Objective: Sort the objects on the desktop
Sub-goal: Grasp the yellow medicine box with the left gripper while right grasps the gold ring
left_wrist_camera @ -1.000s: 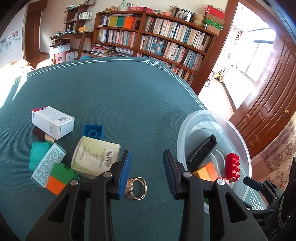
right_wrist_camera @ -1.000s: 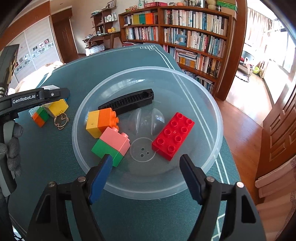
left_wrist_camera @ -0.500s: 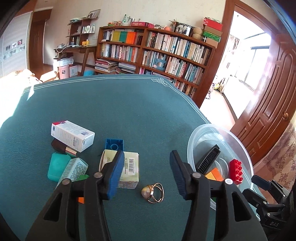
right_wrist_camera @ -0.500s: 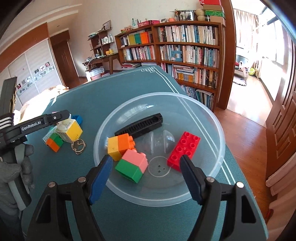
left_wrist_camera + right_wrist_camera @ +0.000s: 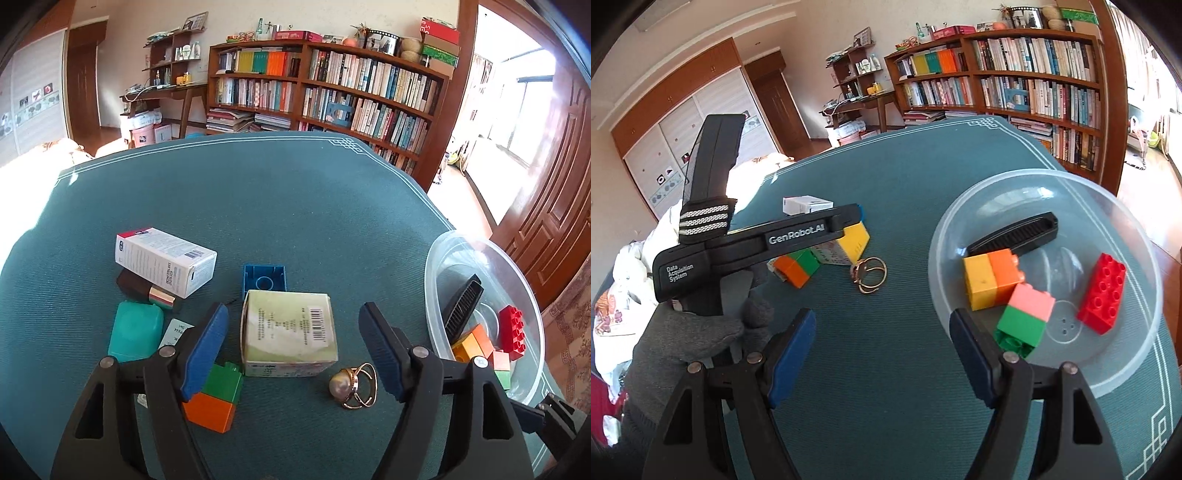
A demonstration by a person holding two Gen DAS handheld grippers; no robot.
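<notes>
My left gripper hovers low over the green table with its jaws opening wide. A pale yellow-green box lies between the fingers, and the pads are clear of it. A gold ring with a pearl rests just inside the right finger. A green-and-orange brick sits under the left finger. My right gripper is open over bare cloth with nothing in it, left of the clear bowl. The bowl holds a yellow-orange brick, a pink-green brick, a red brick and a black comb.
A blue brick, a white carton, a teal case and a brown tube lie beyond and left of the pale box. A gloved hand holds the left tool. The table's edge runs close behind the bowl.
The left jaws have spread wide and the view has drawn back, so the pale box now lies between them. The right gripper has swung left, off the bowl.
</notes>
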